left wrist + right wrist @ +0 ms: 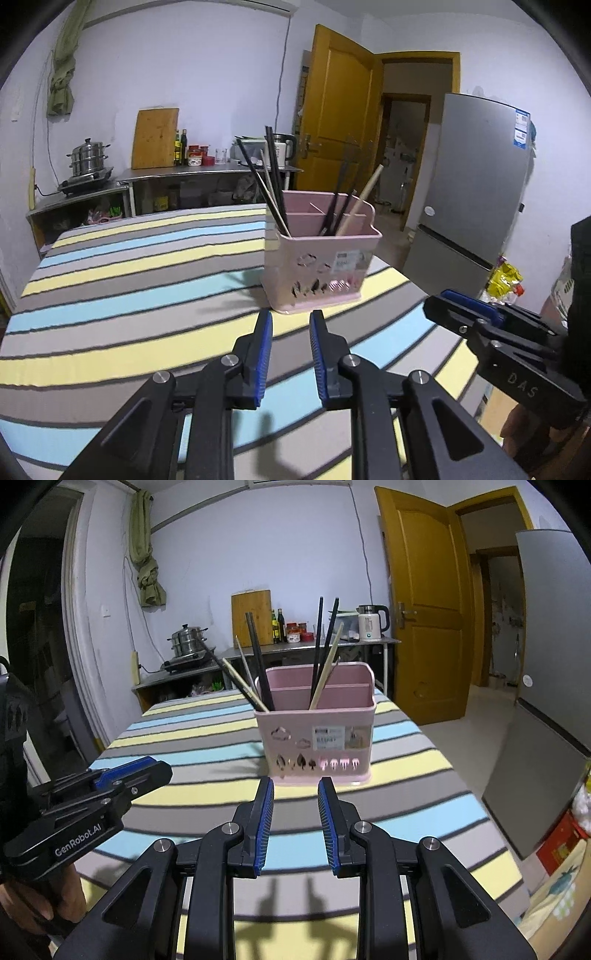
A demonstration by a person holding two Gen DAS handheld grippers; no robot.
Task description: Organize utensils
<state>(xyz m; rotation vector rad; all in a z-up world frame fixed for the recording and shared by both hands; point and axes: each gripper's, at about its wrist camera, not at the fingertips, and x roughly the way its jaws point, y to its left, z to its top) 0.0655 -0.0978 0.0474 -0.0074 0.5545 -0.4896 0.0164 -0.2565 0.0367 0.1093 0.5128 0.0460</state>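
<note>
The left gripper (290, 323) hovers low over the striped counter (129, 288), level and aimed at the pink utensil holder (319, 266) just beyond its tips. Its 2 blue-padded fingers (263, 354) stand narrowly parted with nothing between them. In the right wrist view this same gripper shows at the left edge, held by a hand (35, 904), with "GenRobot.AI" printed in white along its black body.

The holder stands upright near the middle of the counter, toward its right edge in the left wrist view. Black chopsticks (260, 661) and pale wooden chopsticks (243, 685) lean out of its left compartment; more black and wooden sticks (325, 661) stand in a compartment further right. A sticker on its front reads "BASKET" (328, 738).

The right gripper (296, 799) hangs at about the same height, also pointing at the holder, its fingers (266, 827) slightly apart and empty. In the left wrist view its body shows at the right, marked "DAS" (522, 384).
</note>
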